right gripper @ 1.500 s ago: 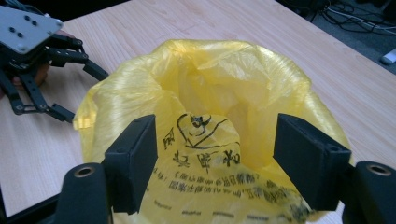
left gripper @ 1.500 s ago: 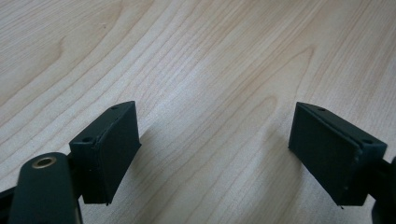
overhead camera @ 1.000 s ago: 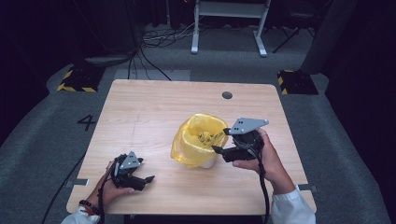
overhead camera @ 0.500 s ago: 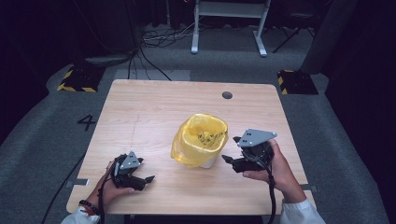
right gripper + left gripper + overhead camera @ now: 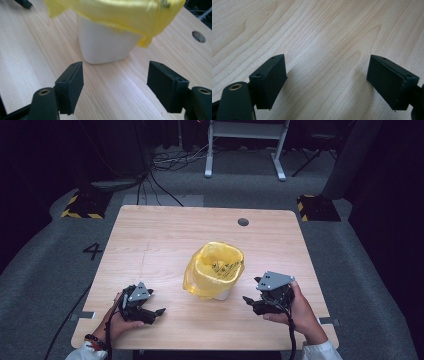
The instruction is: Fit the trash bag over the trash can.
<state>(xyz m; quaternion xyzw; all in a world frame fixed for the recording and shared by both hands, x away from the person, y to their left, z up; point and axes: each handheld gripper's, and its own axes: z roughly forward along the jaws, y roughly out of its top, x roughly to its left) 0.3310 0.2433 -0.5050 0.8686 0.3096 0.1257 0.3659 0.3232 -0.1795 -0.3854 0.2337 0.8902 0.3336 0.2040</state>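
The bin (image 5: 220,292) stands near the centre of the table (image 5: 165,235), slightly toward the person's edge. It is a small white container lined with a yellow bag (image 5: 212,270) folded outward over the rim.

In the high view, the right gripper (image 5: 255,301) sits at about 4 o'clock from the bin, near it but not touching, with its tips directed at the bin's base. Its jaws are spread wide with nothing between them. The left gripper (image 5: 156,312) rests at about 8 o'clock from the bin, well apart from it; its jaws also stand wide apart and hold nothing.

In the right gripper view, the bin (image 5: 105,45) appears at 12 o'clock beyond the jaws, centred on the gap between them, with bare wood separating the fingers (image 5: 71,86) from the white wall. The yellow bag (image 5: 112,15) hangs down over the upper wall as a crumpled, glossy skirt; the lower wall is plain and smooth.

The right gripper view shows the white wall and the base contact with the table, which the overhanging bag largely covers in the high view. The high view shows the open mouth of the bag and dark printing inside it. The left gripper view shows the fingers (image 5: 270,80) above bare wood grain.
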